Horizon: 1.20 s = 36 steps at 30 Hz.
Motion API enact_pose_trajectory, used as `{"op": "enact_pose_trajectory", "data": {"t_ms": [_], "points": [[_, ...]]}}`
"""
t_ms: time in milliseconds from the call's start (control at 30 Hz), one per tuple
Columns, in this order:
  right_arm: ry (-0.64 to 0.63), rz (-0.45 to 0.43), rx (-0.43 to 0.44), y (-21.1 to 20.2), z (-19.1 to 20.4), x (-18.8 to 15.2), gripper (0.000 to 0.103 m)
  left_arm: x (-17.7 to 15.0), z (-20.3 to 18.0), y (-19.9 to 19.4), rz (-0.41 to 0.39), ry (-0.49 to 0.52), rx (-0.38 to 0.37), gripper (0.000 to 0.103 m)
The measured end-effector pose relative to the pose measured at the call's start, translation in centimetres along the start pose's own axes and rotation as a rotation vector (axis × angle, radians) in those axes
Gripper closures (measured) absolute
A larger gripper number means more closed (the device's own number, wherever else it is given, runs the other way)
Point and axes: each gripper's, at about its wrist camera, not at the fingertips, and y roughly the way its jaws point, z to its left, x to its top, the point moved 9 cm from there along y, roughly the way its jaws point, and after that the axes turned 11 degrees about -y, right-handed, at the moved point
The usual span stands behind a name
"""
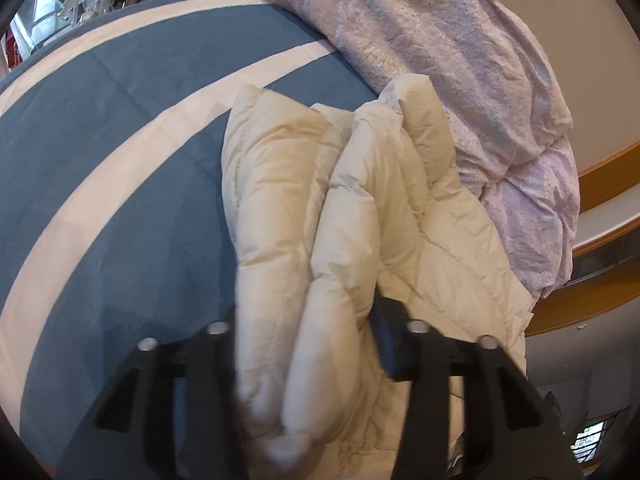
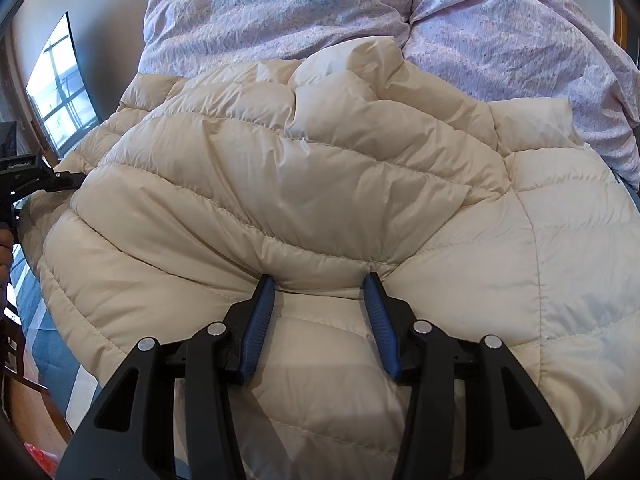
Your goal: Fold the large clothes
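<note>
Item: cream puffer jacket [image 2: 304, 184], spread on striped bedsheet [image 1: 100, 128]. Left gripper [image 1: 308, 344] clamped on bunched sleeve ahead; right gripper [image 2: 320, 284] parted, pressed into panel. Risk: slick padding may be lost, fold sprung.

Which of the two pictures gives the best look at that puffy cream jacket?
The right wrist view: the cream jacket fills most of the frame, so its quilted panels and seams show. The right gripper presses its open fingers into it. The left wrist view shows only a bunched part of the jacket between the left gripper's fingers.
</note>
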Motion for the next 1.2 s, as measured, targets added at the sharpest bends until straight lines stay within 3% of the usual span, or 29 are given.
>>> {"op": "enact_pose_trajectory", "data": {"t_ms": [100,167,433,600,933,1200], "points": [[0.004,0.001,0.001,0.1,0.0,0.0,0.054,0.1,-1.0,-1.0,-0.018,0.016,-0.034,0.082],[0.007,0.002,0.0,0.1,0.0,0.0,0.054,0.1,-2.0,-1.9,-0.04,0.042,-0.049,0.085],[0.023,0.002,0.01,0.2,-0.1,-0.1,0.054,-0.3,-7.6,-5.6,-0.084,0.124,-0.135,0.086],[0.035,0.001,0.013,0.2,-0.1,-0.2,0.054,-2.4,-12.3,-6.9,-0.081,0.198,-0.191,0.086],[0.072,-0.006,0.024,0.3,-0.3,-0.5,0.054,-9.5,-20.9,-5.0,0.037,0.312,-0.329,0.086],[0.096,-0.02,0.024,0.1,-0.7,-0.7,0.054,-14.1,-24.8,-1.6,0.157,0.309,-0.407,0.086]]}}
